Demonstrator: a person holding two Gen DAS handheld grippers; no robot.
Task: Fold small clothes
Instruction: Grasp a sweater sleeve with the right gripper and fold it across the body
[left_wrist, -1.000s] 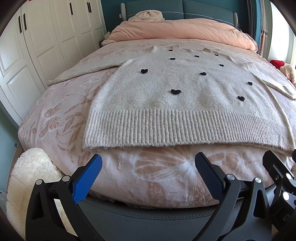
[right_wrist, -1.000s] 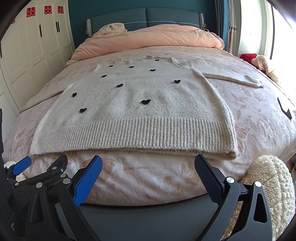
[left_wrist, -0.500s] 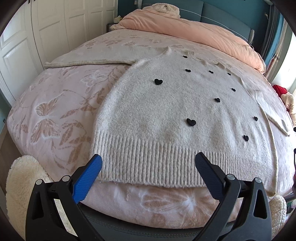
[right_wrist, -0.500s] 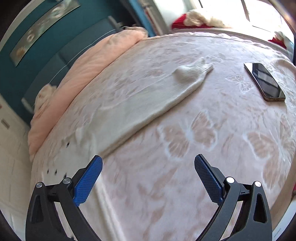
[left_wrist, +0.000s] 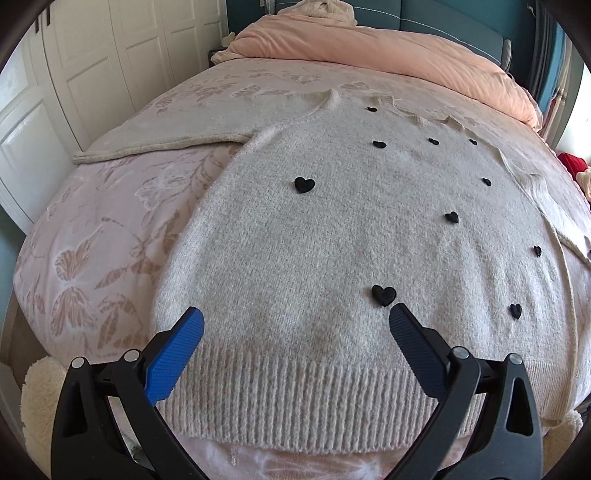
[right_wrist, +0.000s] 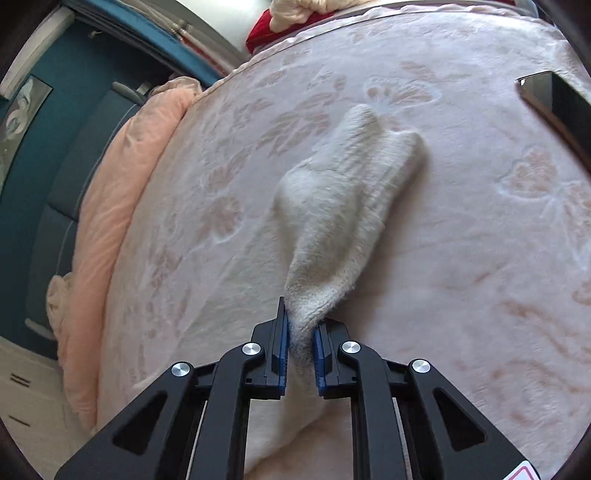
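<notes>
A big bed (left_wrist: 110, 229) with a pink flowery cover fills the room, with white cupboard doors (left_wrist: 92, 74) on the left and a peach quilt (left_wrist: 388, 51) bunched up at the far end. A fluffy cream sweater (left_wrist: 332, 240) with little black hearts lies flat on the bed, front side up. It is spread out so it can be folded neatly.

On the left, one sleeve (left_wrist: 177, 133) stretches out sideways toward the cupboards. It rests flat and nobody is touching it. The left gripper (left_wrist: 295, 328) hangs just above the ribbed bottom edge of the sweater. Its tongs are wide apart and hold nothing. It looks like it is waiting there, maybe to hold the sweater down or to take the bottom edge later.

On the right side of the bed, the right gripper (right_wrist: 300, 343) has the other sleeve (right_wrist: 343, 206). Its tongs are closing and are now narrow, with the fuzzy knit pinched between the blue pads. The grip is a little way back from the ribbed cuff, and the cuff end lies puckered on the cover past the tongs. It grabs here so the sleeve can be lifted and laid across the body of the sweater.

At the far right edge sits a dark flat thing (right_wrist: 561, 99). It may be a phone, but only a corner shows.
</notes>
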